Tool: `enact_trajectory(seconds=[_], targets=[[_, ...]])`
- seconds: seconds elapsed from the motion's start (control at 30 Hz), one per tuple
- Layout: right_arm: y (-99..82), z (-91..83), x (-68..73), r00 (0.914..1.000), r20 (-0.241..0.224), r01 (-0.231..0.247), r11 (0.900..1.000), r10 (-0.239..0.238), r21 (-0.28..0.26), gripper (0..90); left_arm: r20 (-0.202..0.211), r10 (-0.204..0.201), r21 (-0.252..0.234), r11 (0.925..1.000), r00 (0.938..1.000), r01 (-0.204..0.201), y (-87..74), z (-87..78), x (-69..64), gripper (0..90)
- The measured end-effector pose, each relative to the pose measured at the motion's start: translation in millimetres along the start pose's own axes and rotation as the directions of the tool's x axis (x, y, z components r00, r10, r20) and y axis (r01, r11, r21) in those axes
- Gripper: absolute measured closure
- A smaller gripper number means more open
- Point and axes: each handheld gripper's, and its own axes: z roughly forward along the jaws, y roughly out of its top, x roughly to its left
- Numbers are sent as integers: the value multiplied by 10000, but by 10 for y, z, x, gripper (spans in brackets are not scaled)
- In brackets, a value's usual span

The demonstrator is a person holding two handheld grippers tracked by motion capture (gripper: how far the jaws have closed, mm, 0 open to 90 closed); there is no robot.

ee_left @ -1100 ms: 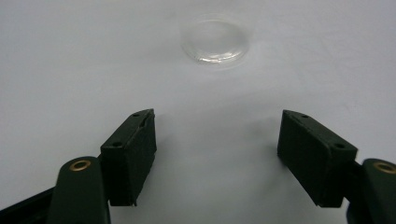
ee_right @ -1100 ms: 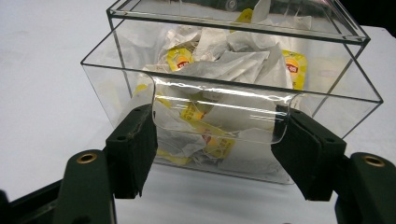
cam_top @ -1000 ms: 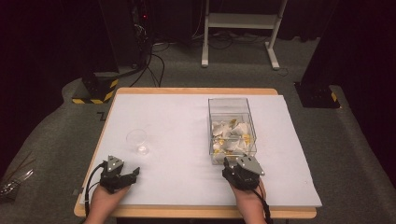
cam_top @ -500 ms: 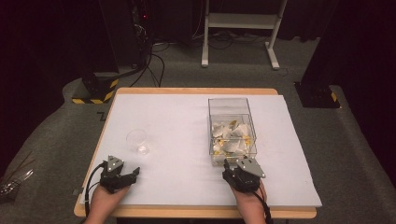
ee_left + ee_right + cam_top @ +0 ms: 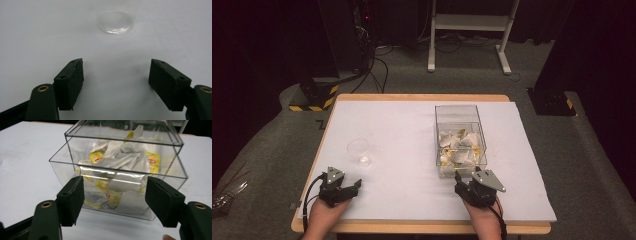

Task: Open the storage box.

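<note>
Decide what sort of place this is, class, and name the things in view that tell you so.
Probably a lab or recording studio, not a home: dark surroundings, a white-covered table, black-and-yellow hazard-striped blocks on grey carpet, and loose cables on the floor.

In the right gripper view, the clear box (image 5: 120, 167) is cut off by the top edge, and the packets (image 5: 117, 160) carry print too blurred to read. At the lower left of the high view, a pale object (image 5: 222, 197) runs off the frame, unidentifiable.
</note>
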Motion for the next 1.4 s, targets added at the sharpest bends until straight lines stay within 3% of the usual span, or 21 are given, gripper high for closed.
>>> enact_trajectory(seconds=[0.4, 0.57, 0.87, 1.4], targets=[[158, -120, -252, 9999, 17, -108, 9970, 109, -764, 458, -8, -23, -15, 10000, 10000, 23, -1, 1, -2, 283], [234, -49, -377, 9998, -40, -190, 9962, 188, -850, 538, -1, -20, -5, 10000, 10000, 20, -1, 0, -2, 283], [259, 197, -622, 9983, 522, -217, 9980, 248, -591, 702, 3, -29, -7, 10000, 10000, 29, -1, 0, -2, 283], [192, 342, -633, 9978, 597, -282, 9990, 302, -337, 779, -13, -26, -19, 10000, 10000, 26, -2, 1, -3, 283]])
